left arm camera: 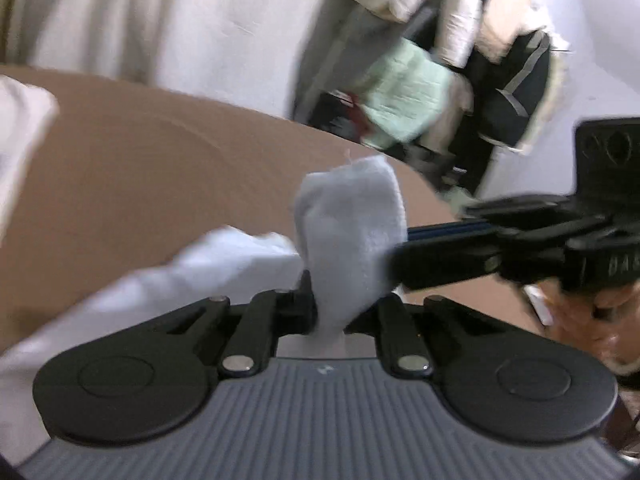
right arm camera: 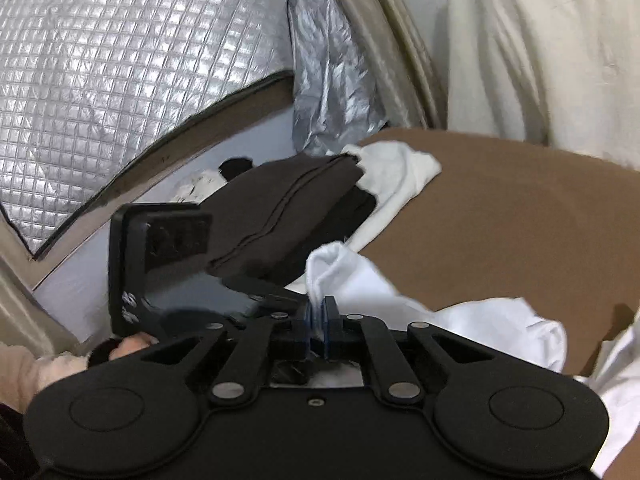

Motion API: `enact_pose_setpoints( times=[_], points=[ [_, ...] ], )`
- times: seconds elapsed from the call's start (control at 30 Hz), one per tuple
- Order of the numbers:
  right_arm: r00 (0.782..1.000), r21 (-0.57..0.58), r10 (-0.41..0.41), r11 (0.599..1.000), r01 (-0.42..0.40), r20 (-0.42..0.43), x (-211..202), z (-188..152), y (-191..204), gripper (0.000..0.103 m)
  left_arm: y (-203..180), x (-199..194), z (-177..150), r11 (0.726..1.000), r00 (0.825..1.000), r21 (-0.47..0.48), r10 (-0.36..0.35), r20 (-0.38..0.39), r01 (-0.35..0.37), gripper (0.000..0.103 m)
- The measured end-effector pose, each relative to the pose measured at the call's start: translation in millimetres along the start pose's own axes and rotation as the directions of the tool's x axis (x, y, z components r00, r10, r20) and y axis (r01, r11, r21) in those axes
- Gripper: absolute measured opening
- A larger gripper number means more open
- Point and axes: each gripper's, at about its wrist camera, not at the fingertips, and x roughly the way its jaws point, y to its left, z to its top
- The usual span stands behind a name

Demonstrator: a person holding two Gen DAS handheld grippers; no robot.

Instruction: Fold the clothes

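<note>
A white garment (left arm camera: 352,216) lies bunched on the brown table (left arm camera: 160,160). One fold of it stands up from between the jaws of my left gripper (left arm camera: 332,304), which is shut on it. My right gripper (left arm camera: 400,256) reaches in from the right, its tips against the same fold. In the right wrist view my right gripper (right arm camera: 318,312) is shut on the white garment (right arm camera: 360,280), which trails away to the right. The left gripper (right arm camera: 292,298) meets it from the left, held by a hand (right arm camera: 128,346).
A folded dark brown garment (right arm camera: 280,208) and another white piece (right arm camera: 400,172) lie at the table's far left corner. Silver quilted foil (right arm camera: 120,80) covers the wall behind. Pale cloth (left arm camera: 160,20) hangs beyond the table, and a green quilted item (left arm camera: 408,92) and a black bag (left arm camera: 516,92) sit past its edge.
</note>
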Motion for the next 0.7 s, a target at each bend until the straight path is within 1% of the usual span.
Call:
enact_pose_setpoints(
  times=[0.03,0.07,0.1,0.13,0.17,0.2,0.23,0.3,0.4,0.47,0.5,0.53,0.57,0.6,0.63,0.67,0.7],
  points=[
    [0.999,0.013,-0.04,0.999,0.04,-0.002,-3,-2,-9,0.013,1,-4,2,0.997,0.997,0.031,0.073,0.024,-0.074,0.01],
    [0.997,0.026,-0.08,0.996,0.08,-0.004,-6,-3,-18,0.018,3,-12,5,0.988,0.988,0.051,0.142,0.055,-0.145,0.01],
    [0.993,0.04,-0.12,0.992,0.12,-0.007,-8,-5,-27,0.02,7,-20,9,0.98,0.979,0.053,0.185,0.087,-0.19,0.01],
    [0.988,0.051,-0.156,0.986,0.156,-0.016,-11,-8,-36,0.033,11,-29,12,0.972,0.968,0.051,0.223,0.118,-0.231,0.01],
    [0.982,0.056,-0.182,0.981,0.184,-0.041,-13,-12,-46,0.052,15,-39,16,0.966,0.957,0.04,0.247,0.149,-0.256,0.01],
    [0.976,0.063,-0.206,0.976,0.211,-0.068,-15,-18,-57,0.06,20,-49,20,0.96,0.947,0.028,0.268,0.18,-0.277,0.01],
    [0.97,0.082,-0.222,0.97,0.23,-0.098,-14,-24,-67,0.07,24,-59,22,0.956,0.937,0.017,0.282,0.208,-0.292,0.01],
    [0.962,0.131,-0.224,0.961,0.245,-0.157,-10,-32,-84,0.07,36,-78,25,0.956,0.925,-0.021,0.288,0.248,-0.292,0.01],
    [0.948,0.2,-0.216,0.944,0.264,-0.234,-5,-44,-105,0.07,56,-87,28,0.953,0.92,-0.084,0.303,0.25,-0.291,0.01],
    [0.962,0.223,-0.17,0.95,0.217,-0.211,-3,-53,-101,0.07,63,-85,27,0.949,0.917,-0.109,0.315,0.245,-0.297,0.01],
    [0.966,0.226,-0.146,0.955,0.194,-0.212,1,-57,-97,0.07,64,-84,28,0.948,0.917,-0.113,0.318,0.241,-0.299,0.01],
    [0.968,0.22,-0.127,0.96,0.175,-0.217,7,-62,-92,0.071,66,-84,27,0.947,0.917,-0.118,0.32,0.236,-0.3,0.01],
    [0.967,0.21,-0.116,0.964,0.165,-0.229,13,-68,-88,0.075,68,-87,24,0.946,0.919,-0.123,0.32,0.231,-0.298,0.01],
    [0.962,0.194,-0.111,0.968,0.161,-0.248,21,-75,-84,0.078,69,-87,23,0.947,0.921,-0.129,0.318,0.226,-0.296,0.01],
    [0.95,0.163,-0.122,0.971,0.174,-0.287,31,-84,-82,0.085,69,-87,22,0.947,0.922,-0.132,0.318,0.223,-0.294,0.01],
    [0.936,0.131,-0.134,0.974,0.185,-0.326,42,-93,-80,0.086,68,-87,21,0.946,0.92,-0.13,0.321,0.226,-0.298,0.01],
    [0.916,0.095,-0.165,0.973,0.213,-0.365,53,-102,-78,0.084,67,-88,20,0.944,0.917,-0.127,0.327,0.229,-0.304,0.01]
  ],
)
